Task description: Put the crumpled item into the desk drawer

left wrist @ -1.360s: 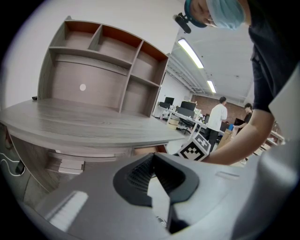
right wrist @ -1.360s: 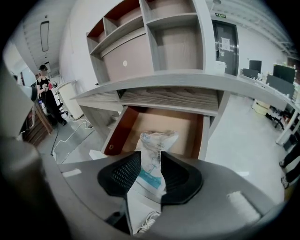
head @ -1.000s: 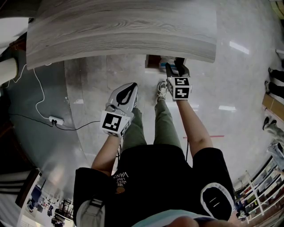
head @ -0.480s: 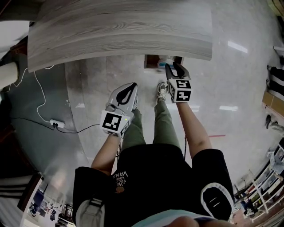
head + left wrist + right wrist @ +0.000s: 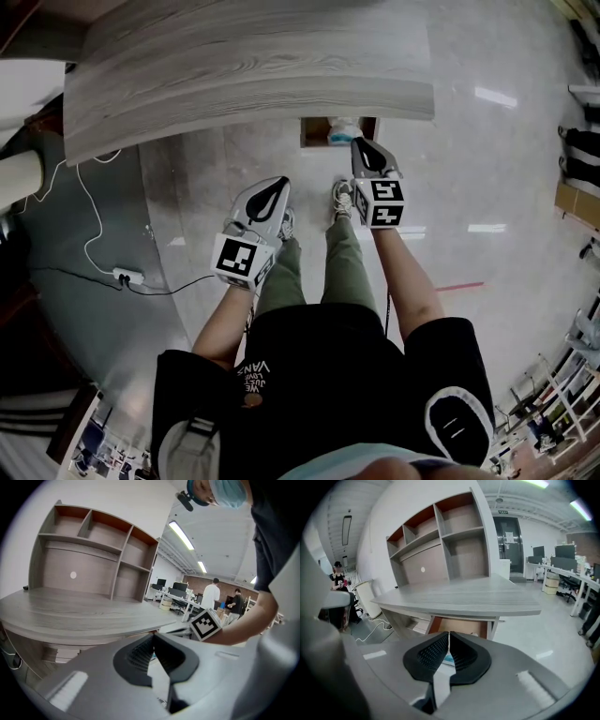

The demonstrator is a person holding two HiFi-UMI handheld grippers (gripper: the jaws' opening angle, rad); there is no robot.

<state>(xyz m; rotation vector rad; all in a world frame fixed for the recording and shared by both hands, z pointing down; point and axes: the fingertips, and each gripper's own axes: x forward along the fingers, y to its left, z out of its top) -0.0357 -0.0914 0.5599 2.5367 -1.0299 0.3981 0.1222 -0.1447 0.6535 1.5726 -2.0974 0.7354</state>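
We note the crumpled item (image 5: 343, 130) lying in the open drawer (image 5: 314, 132) under the worktop (image 5: 244, 66). Right hand-held gripper (image 5: 360, 143): jaws just been closing, nearly together, empty. Left hand-held gripper (image 5: 280, 181): closed, empty. We'd keep the right clear of the drawer rim

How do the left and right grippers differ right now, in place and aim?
Place: the right gripper is up at the open drawer under the desk, while the left gripper hangs back over the person's leg.
Aim: the right gripper faces the drawer holding the pale blue crumpled item, while the left gripper faces across the desk top.
Shared: both have jaws together and empty. The right's have just been closing.
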